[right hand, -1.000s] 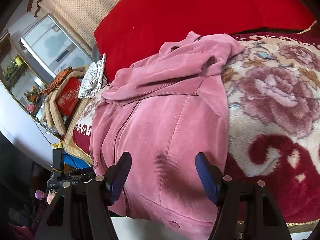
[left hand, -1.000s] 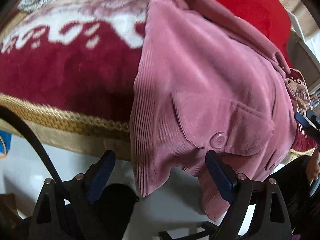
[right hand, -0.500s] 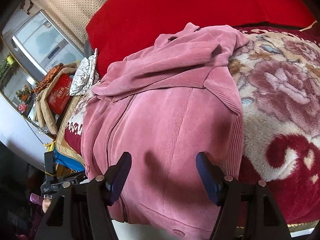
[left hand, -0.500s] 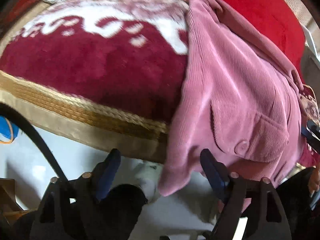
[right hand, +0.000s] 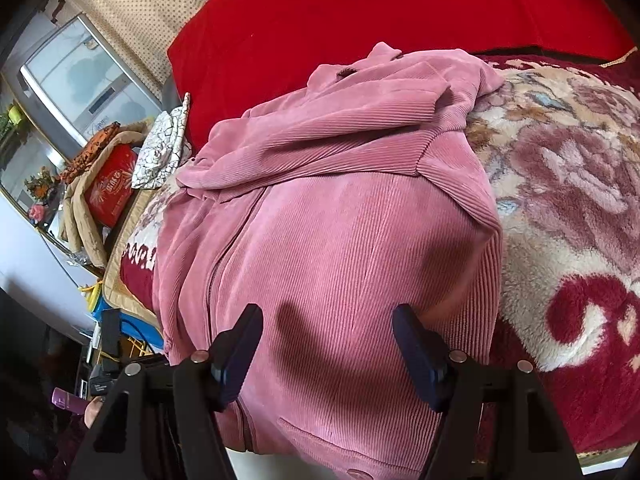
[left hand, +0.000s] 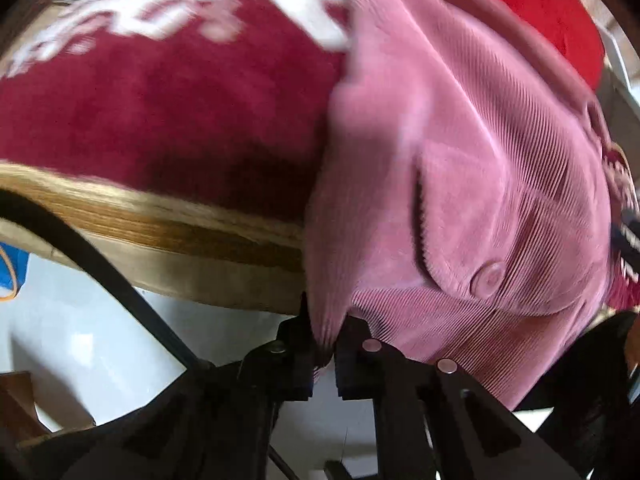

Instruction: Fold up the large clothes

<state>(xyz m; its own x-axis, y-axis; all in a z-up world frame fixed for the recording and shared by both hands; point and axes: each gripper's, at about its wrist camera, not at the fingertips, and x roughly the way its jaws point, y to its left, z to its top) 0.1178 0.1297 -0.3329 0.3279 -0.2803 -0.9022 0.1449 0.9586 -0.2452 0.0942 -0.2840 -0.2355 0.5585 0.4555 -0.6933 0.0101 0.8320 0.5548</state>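
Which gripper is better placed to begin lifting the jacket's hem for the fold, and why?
Left. The left gripper is shut on the pink corduroy jacket at its hem corner; the right gripper hangs open above the fabric.

My left gripper [left hand: 326, 344] is matt black plastic with small dull metal pins, and its fingers pinch the ribbed hem of the pink jacket [left hand: 460, 168]. That jacket is corduroy cloth, fine-ridged and softly matt, with a smooth cloth-covered button [left hand: 487, 279] on its pocket flap. Under it lies a plush blanket [right hand: 568, 184], fuzzy and deep-piled, with a woven tan border [left hand: 160, 220] along its near edge. My right gripper [right hand: 328, 344] has the same matt black frame, with smooth dark blue pads [right hand: 414, 354]. Far off, the red cushion [right hand: 360, 8] looks like smooth, flat cloth. At far left, the cabinet's glass [right hand: 80, 84] is glossy.
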